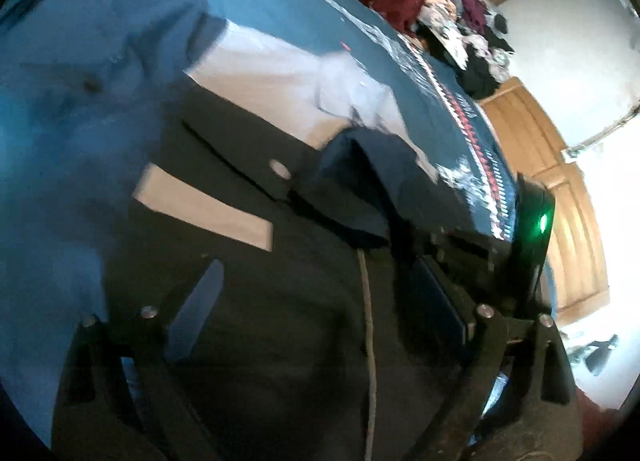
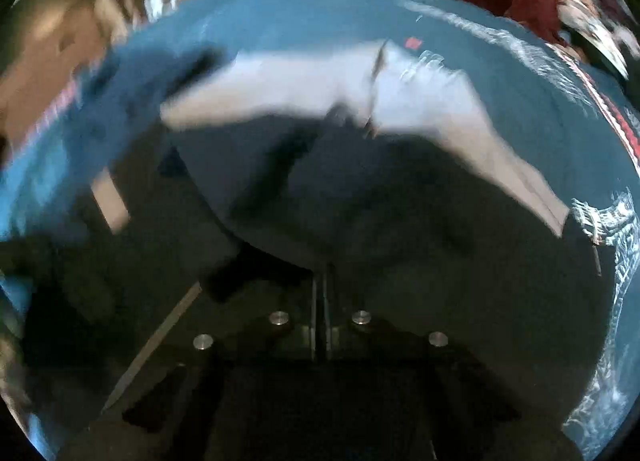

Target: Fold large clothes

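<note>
Right gripper: fingers pressed together, clamped on dark cloth, pretty blurry tbh.
Left gripper: fingers spread wide, dark fabric and a cord between them; can't tell if it grips.
Garment: dark and white, spread on the blue bedspread, centre of both views.
Clothes pile: 1 o'clock in the left view.
Wooden door: 3 o'clock.
</note>
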